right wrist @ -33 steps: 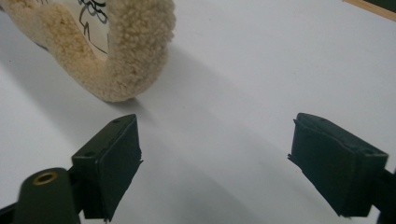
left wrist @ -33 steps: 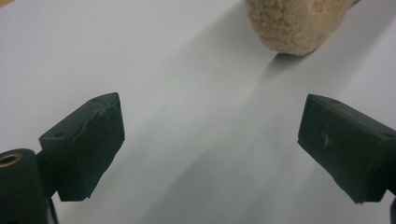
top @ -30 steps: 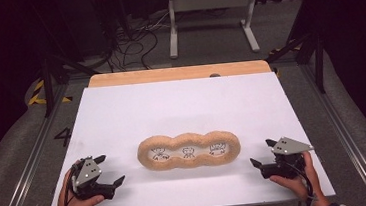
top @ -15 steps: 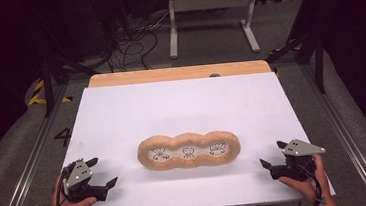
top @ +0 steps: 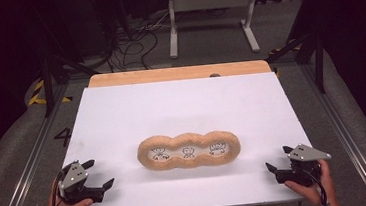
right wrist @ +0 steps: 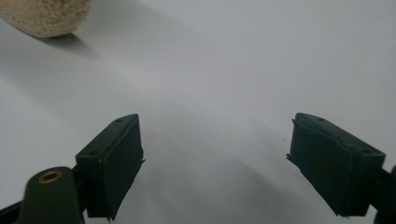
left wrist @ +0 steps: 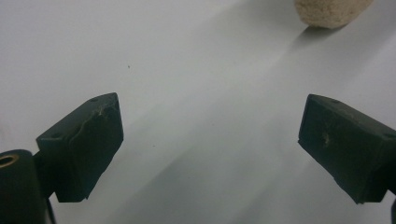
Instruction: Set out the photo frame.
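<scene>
A tan, fuzzy three-lobed tray (top: 188, 150) with small cartoon drawings in its wells lies in the middle of the white table (top: 181, 108). My left gripper (top: 98, 173) is held near the front left corner, open, nothing between its jaws. My right gripper (top: 279, 158) is held near the front right corner, also open and empty. In the left gripper view the jaws stand wide apart over bare white surface, with the tray's edge (left wrist: 332, 11) at the top right. In the right gripper view the tray's edge (right wrist: 46, 16) shows at the top left.
A wooden strip (top: 178, 74) runs along the table's far edge. Metal rails flank the table on both sides. Cables and a white stand (top: 210, 3) sit on the floor beyond.
Both grippers have drawn back toward the table's front edge and outward, away from the tray. Their jaws stay open.
</scene>
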`<state>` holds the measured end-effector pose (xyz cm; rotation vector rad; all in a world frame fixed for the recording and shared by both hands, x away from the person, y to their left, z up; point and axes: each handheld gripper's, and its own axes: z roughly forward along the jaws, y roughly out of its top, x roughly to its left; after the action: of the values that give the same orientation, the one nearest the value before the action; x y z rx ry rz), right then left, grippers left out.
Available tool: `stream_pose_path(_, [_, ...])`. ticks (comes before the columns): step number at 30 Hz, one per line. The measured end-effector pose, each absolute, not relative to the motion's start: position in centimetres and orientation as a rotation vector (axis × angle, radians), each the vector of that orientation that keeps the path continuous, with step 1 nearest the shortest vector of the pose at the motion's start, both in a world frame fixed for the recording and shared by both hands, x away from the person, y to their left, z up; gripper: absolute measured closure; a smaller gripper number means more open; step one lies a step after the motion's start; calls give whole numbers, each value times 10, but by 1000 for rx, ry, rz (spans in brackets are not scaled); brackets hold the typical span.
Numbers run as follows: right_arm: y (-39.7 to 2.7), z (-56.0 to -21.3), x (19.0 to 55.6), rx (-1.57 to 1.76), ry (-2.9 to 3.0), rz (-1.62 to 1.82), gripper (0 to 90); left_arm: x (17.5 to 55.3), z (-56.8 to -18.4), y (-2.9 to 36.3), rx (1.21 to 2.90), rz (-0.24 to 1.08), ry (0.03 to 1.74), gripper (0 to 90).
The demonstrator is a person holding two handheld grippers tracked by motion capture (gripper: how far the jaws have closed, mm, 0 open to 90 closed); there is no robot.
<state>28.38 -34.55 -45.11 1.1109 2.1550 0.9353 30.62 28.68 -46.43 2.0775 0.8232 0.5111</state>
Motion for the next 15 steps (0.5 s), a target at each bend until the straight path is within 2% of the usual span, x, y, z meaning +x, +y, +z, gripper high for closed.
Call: stream_pose_path(15, [-348, -455, 279, 1107, 2159, 938, 143, 305, -464, 281, 2087, 507, 810, 71])
